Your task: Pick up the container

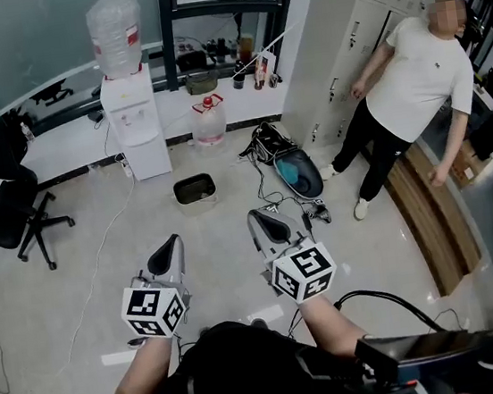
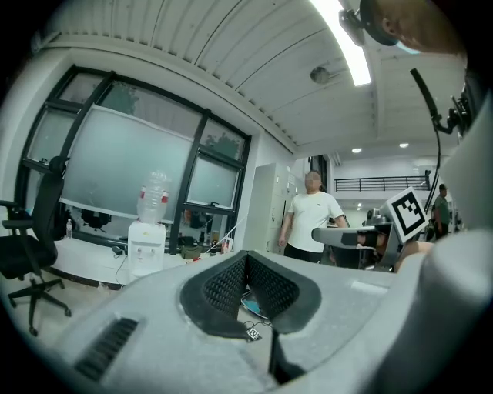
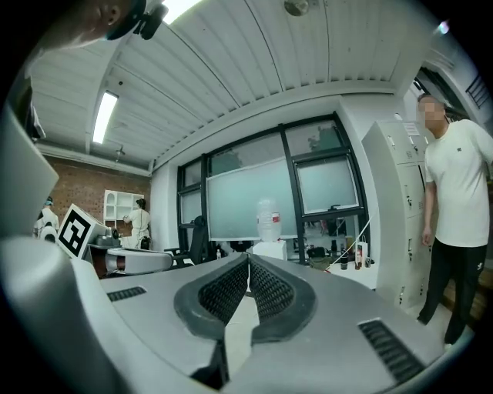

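**Container (image 1: 194, 190) waiting on the floor (image 1: 78, 286), both claws closed**

In the lower centre of the head view, the left claw (image 1: 174, 242) and right claw (image 1: 263, 216) are held side by side above the floor. Each has its jaws pressed together with nothing between them. The container, a small dark-lined tub, sits at frame centre beyond both claws, just below a white water dispenser (image 1: 133, 116).

Glossy smooth floor (image 1: 27, 310), matt container (image 1: 194, 190), matt grey plastic fingers (image 2: 146, 327), textured black pads (image 2: 229, 286)
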{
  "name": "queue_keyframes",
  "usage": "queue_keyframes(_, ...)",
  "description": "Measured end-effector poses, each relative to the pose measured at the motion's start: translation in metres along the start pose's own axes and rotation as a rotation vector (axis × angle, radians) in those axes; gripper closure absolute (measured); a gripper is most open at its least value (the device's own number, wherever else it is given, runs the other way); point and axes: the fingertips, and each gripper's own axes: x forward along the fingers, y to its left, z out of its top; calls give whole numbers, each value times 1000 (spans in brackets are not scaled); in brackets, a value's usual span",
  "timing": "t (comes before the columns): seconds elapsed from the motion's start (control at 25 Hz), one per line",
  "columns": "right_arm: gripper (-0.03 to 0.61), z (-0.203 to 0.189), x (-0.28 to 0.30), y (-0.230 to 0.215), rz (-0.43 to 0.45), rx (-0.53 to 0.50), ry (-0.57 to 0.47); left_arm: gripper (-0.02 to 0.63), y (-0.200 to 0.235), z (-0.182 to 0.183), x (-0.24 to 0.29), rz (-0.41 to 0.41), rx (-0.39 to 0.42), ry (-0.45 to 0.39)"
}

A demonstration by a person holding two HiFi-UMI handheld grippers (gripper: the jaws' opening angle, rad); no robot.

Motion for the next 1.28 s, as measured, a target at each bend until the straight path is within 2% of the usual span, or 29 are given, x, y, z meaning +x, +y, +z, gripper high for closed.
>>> queue_keyframes(0.16,569,1,19,13,-11,-3,5,604,26,3,-4,2,-4,2)
queue_keyframes(0.36,569,-5,44,28,-39,-26,26,604,53,-3,-6,-61,-23,9)
queue_keyframes(0.52,571,-8,60,34,-68,-35,43,604,75,-4,-2,-78,-38,10)
queue_keyframes(0.72,569,-5,81,34,-54,-31,37,604,95,-1,9,-76,-42,-1)
queue_keyframes(0.92,570,-4,110,3,-36,-26,32,604,105,-5,40,-72,-63,13)
queue_keyframes(1.28,569,7,174,-71,51,-41,23,604,120,15,129,10,-17,16)
